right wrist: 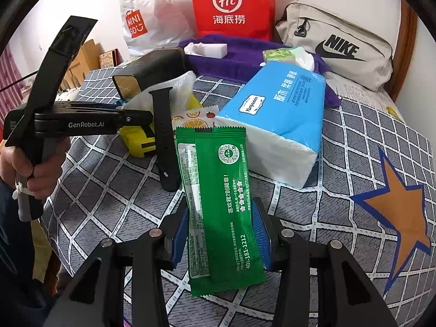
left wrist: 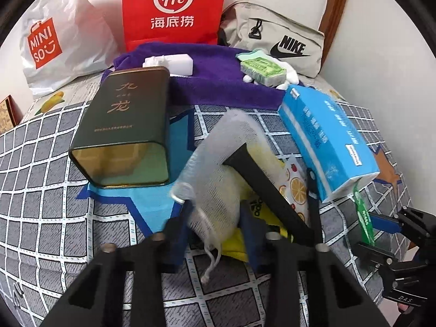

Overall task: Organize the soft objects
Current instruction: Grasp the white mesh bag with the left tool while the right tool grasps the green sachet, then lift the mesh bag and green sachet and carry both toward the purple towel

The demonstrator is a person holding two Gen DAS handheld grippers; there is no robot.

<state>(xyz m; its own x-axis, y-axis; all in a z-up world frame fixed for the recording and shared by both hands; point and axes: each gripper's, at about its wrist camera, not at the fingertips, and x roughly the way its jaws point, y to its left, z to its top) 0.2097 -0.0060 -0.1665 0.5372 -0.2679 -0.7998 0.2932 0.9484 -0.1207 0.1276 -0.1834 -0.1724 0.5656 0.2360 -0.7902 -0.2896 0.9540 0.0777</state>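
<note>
While left gripper (left wrist: 215, 234) pinches white mesh pouch (left wrist: 218, 190), right gripper (right wrist: 220, 234) clamps glossy green sachet (right wrist: 220, 204).

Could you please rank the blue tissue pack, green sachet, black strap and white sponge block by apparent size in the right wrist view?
1. Blue plastic tissue pack
2. Green foil sachet, enlarged by nearness to the camera
3. Black rubber watch strap
4. White rectangular sponge block, farthest away
</note>
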